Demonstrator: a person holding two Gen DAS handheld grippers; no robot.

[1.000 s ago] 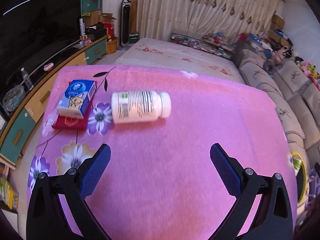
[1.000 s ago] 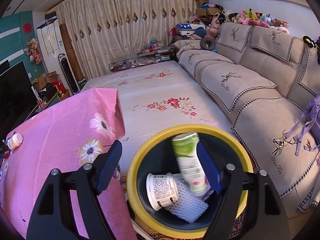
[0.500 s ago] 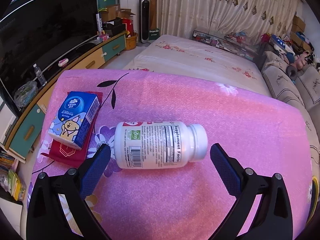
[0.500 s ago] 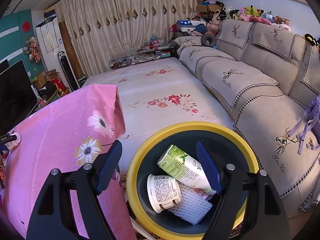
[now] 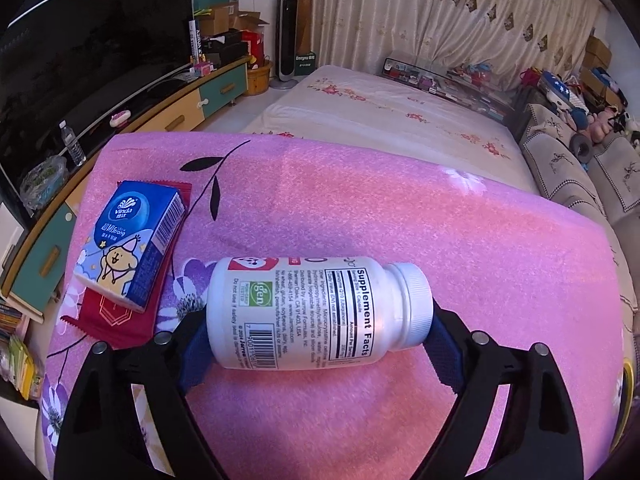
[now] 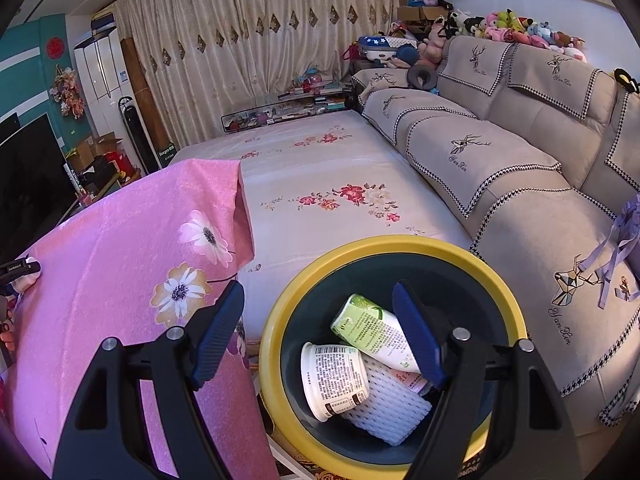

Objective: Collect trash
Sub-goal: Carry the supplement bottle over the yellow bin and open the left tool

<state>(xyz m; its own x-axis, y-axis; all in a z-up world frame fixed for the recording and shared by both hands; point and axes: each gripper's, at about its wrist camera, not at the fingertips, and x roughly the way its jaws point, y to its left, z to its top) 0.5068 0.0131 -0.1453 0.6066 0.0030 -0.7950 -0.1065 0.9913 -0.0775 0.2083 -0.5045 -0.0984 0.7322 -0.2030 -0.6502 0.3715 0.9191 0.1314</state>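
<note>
1. Supplement bottle [image 5: 320, 314]: lies on its side on the pink tabletop [image 5: 380, 216], directly between the blue pads of the left hand-held gripper [image 5: 316, 344]. Long axis runs crosswise, from one pad to the other; base at the left pad, white cap at the right pad.
2. Left hand-held gripper state: jaws spread to the bottle's full length. The pads sit at or just beside both ends; firm contact cannot be confirmed. Judgement: the next move is a closing squeeze end to end, where the smooth rounded plastic could slip.
3. Bottle material: white rigid plastic, cylindrical, ribbed cap, glossy printed label.
4. Right hand-held gripper [image 6: 320, 334]: jaws spread, holding nothing, above the trash bin [image 6: 280, 320]. It is well apart from the bottle; the left one is nearer.
5. Trash bin: round, yellow rim, dark inner wall. It holds a white cup [image 6: 334, 378], a green-and-white tube [image 6: 374, 334] and white foam netting [image 6: 390, 404].
6. Tissue pack [image 5: 130, 242]: blue soft rectangular pack, beyond and left of the bottle, resting on a red wrapper [image 5: 116, 316].
7. Tabletop cover: pink, flower-printed, finely textured.
</note>
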